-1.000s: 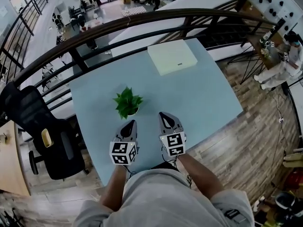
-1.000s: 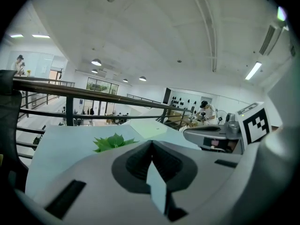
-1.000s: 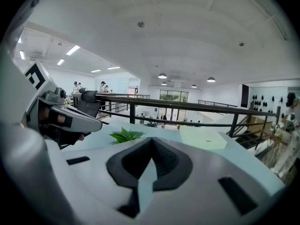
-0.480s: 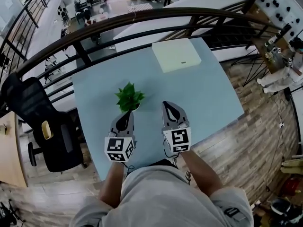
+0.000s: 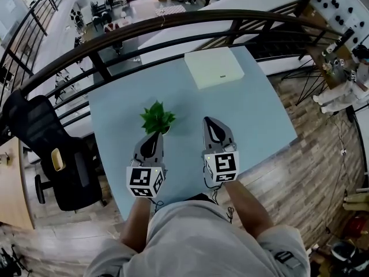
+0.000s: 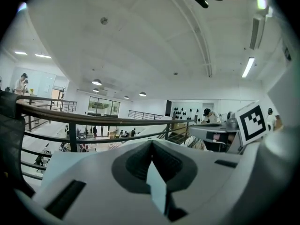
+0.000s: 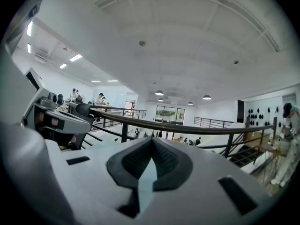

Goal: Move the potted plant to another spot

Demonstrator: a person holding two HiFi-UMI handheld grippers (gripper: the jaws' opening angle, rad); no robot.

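Note:
A small potted plant (image 5: 157,119) with green leaves stands on the light blue table (image 5: 248,111), left of its middle. My left gripper (image 5: 154,136) is just on the near side of the plant, above the table, with its jaws closed and nothing between them. My right gripper (image 5: 211,122) is to the right of the plant, shut and empty too. Both gripper views point nearly level at the railing and ceiling; the plant shows in neither. In them the left gripper (image 6: 152,146) and right gripper (image 7: 152,144) show closed jaw tips.
A flat cream box (image 5: 213,67) lies at the table's far edge. A dark curved railing (image 5: 173,25) runs behind the table. A black office chair (image 5: 52,154) stands off the table's left side. Wooden floor (image 5: 300,172) lies to the right.
Both grippers have risen above the table and look bigger in the head view. The left one has come closer to the plant. The plant has not moved.

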